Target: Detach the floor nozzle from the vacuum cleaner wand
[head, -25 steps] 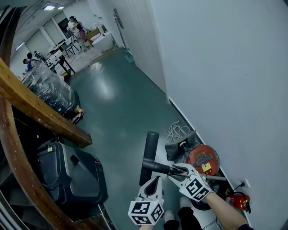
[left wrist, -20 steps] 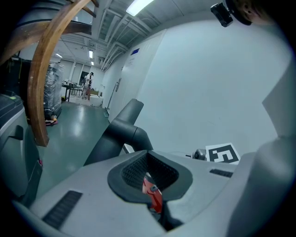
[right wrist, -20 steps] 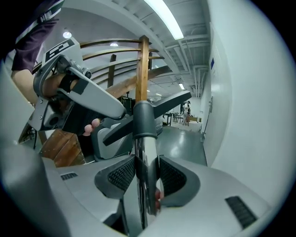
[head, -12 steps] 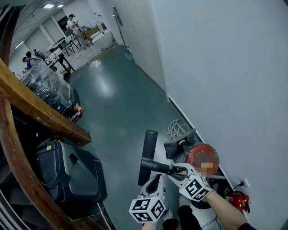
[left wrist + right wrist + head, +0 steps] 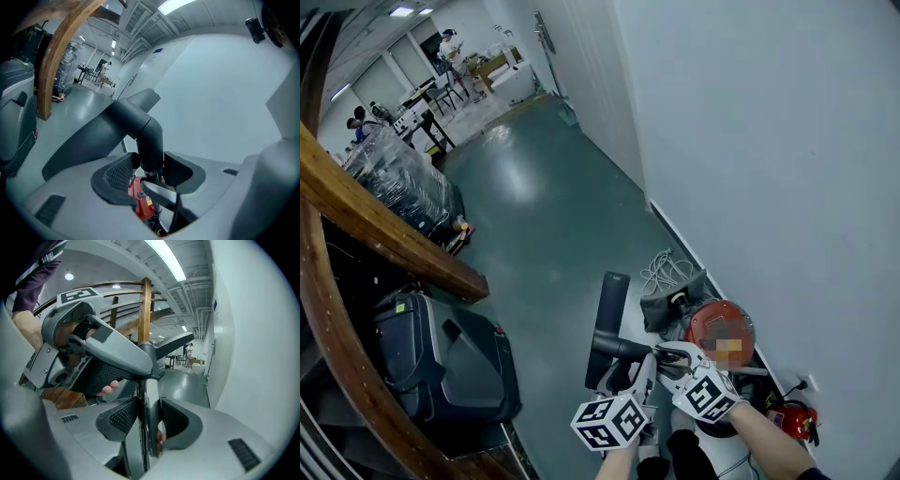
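Found the black, flat, elongated floor nozzle (image 5: 609,314) still joined to the chrome metal wand tube (image 5: 138,446), just beyond the tips of both tools and over the grey-green floor (image 5: 544,216); unable to tell whether resting on that floor or lifted clear of it. Found the right tool (image 5: 149,420) clamped on the wand tube, with pads pressed against either side after a slight drawing-in of the jaws. Found the left tool (image 5: 149,165) spread wide, jaws only just opened, with the nozzle's black curved plastic neck (image 5: 149,138) standing between the pads but not pinched. Noted the round red vacuum canister (image 5: 712,323) just beyond and to the right of the right tool, close against the white wall (image 5: 769,141). Judged the step in hand as taking hold on the nozzle side of the joint, with the wand tube secured, the neck bracketed and the grip not yet made. Judged the next move to call for closing the left tool firmly on the neck near the joint, then pulling or twisting away along the tube's line while holding the right tool steady. Could not see any release catch at the joint; advisable to check for one before applying force.
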### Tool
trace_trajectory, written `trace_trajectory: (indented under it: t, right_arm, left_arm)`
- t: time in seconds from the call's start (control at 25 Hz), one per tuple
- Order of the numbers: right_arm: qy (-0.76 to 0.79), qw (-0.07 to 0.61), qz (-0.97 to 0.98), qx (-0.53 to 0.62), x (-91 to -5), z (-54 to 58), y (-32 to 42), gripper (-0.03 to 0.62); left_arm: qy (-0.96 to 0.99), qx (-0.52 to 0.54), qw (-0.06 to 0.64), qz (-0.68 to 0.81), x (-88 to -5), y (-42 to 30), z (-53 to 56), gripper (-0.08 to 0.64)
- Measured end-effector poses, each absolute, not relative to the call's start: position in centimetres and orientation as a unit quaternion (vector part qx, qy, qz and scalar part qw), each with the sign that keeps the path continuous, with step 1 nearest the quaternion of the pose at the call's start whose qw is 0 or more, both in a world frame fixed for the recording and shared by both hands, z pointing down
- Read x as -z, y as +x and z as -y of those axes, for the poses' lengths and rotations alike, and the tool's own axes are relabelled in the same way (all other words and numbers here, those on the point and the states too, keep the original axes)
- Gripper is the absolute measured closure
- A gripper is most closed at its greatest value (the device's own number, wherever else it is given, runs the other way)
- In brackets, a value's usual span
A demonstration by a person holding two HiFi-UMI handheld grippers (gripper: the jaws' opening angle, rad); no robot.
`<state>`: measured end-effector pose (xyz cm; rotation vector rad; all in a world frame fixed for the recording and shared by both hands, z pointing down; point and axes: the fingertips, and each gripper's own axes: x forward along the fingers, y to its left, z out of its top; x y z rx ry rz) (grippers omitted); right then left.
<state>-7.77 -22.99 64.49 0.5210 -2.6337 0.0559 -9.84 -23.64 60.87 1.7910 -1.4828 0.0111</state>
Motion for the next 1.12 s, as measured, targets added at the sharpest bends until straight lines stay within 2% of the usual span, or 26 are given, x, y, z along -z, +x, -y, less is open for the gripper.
trace_trajectory:
  t: [0.6,0.96,1.12]
  right_arm:
    - [0.190,0.225,0.956,-0.013,-64.3,22.8,-7.9,0.428]
    - [0.183,0.226,0.957,-0.014,-64.4,22.6,-7.8,0.429]
    - [0.181,0.225,0.957,-0.012,-64.4,22.2,-7.9,0.430]
  left_arm:
    - [0.696,0.016,0.414,0.587,-61.9,-9.1,25.7,0.353]
    - [0.706,-0.034,0.372,0.602,-61.7,-9.1,25.5,0.362]
    - [0.694,0.013,0.428,0.578,-62.0,-9.2,25.1,0.365]
